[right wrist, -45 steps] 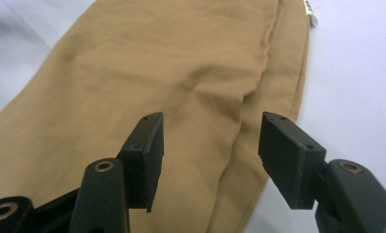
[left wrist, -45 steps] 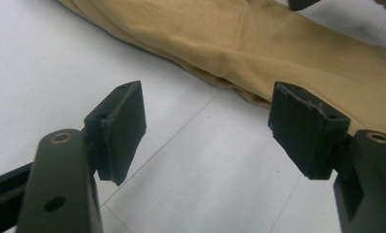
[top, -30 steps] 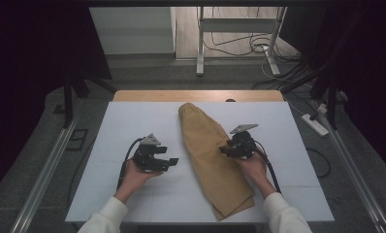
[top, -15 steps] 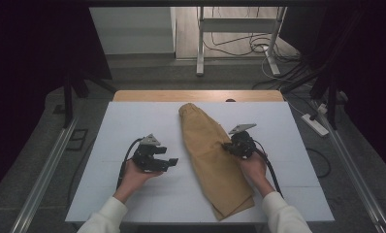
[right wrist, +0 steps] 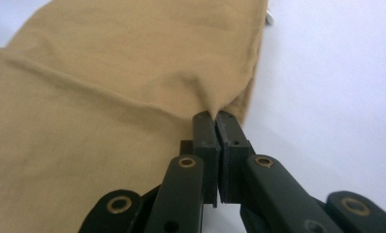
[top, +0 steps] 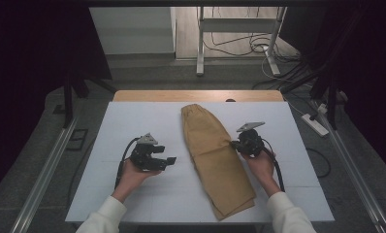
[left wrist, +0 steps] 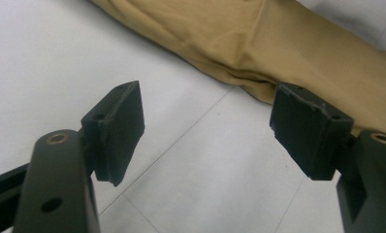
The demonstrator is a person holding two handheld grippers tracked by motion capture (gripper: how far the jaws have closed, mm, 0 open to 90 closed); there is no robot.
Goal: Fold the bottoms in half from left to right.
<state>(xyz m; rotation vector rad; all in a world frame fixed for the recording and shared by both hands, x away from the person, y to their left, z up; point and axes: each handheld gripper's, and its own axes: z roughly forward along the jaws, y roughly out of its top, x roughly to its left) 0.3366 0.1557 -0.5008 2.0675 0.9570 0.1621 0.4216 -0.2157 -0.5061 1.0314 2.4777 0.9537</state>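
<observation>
Now the right gripper (right wrist: 215, 116) pinched the trousers (top: 217, 155) at mid-frame; the left gripper (left wrist: 205, 131) gaped empty, needing the opposite edge next.

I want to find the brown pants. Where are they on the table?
In the high view the tan trousers lie folded along the middle of the white table, between both hands, with the right tongs pinching their edge.

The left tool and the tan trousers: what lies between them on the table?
Nothing: in the high view only bare white table separates the left tool from the tan trousers. The left gripper view shows the same white surface between its open jaws.
</observation>
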